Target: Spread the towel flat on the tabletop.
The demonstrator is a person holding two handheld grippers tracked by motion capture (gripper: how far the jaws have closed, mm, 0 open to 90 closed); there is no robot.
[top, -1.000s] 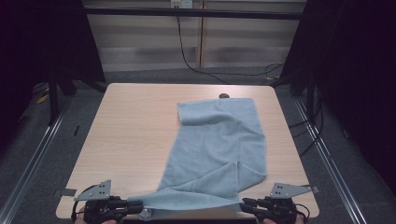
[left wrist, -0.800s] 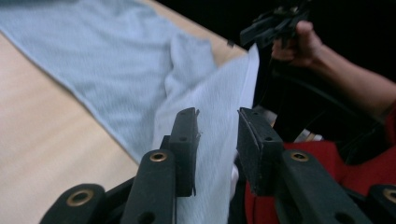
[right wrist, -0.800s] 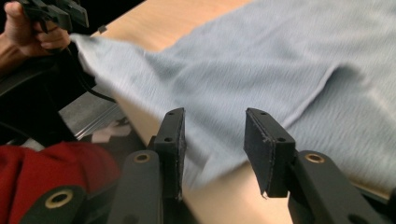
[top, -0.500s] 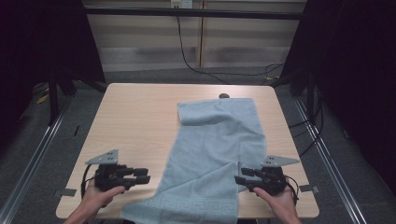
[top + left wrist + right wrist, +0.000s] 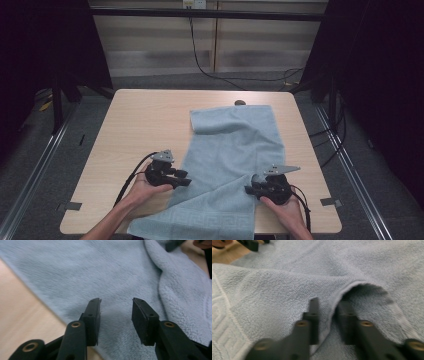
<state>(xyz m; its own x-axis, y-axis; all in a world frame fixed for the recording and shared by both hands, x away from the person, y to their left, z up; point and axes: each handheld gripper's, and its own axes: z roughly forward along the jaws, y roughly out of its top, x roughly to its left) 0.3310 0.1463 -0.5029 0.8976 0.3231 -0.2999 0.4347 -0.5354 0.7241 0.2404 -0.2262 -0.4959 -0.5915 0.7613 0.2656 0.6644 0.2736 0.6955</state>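
- One light blue towel (image 5: pixel 235 165) lies lengthwise down the middle-right of the wooden table (image 5: pixel 140 125), its far end near the table's back edge and its patterned near end hanging a little over the front edge.
- Along its right side a fold of cloth lies doubled over, so the towel is not yet flat or squared.
- A second ago the near corners were held at the table's front edge; half a second ago the grippers were beside the towel's sides; now they reach in over the cloth farther up (a shift from pulling to re-gripping, by my reading).
- The right gripper (image 5: pixel 248 189) is at the folded right edge. Its jaws have just been closing, and in the right gripper view (image 5: pixel 328 315) a raised ridge of the fold stands between them, pinched or very nearly so.
- The left gripper (image 5: pixel 186 178) hovers at the towel's left edge. Its jaws have just been opening further, and in the left gripper view (image 5: pixel 116 312) they stand spread with only flat cloth beneath, gripping nothing.
- For the work this suggests the right side is being taken up first, while the left still has to close on its edge before the cloth can be lifted or folded evenly.
- Beyond the table are dark frame posts, cables and grey floor.
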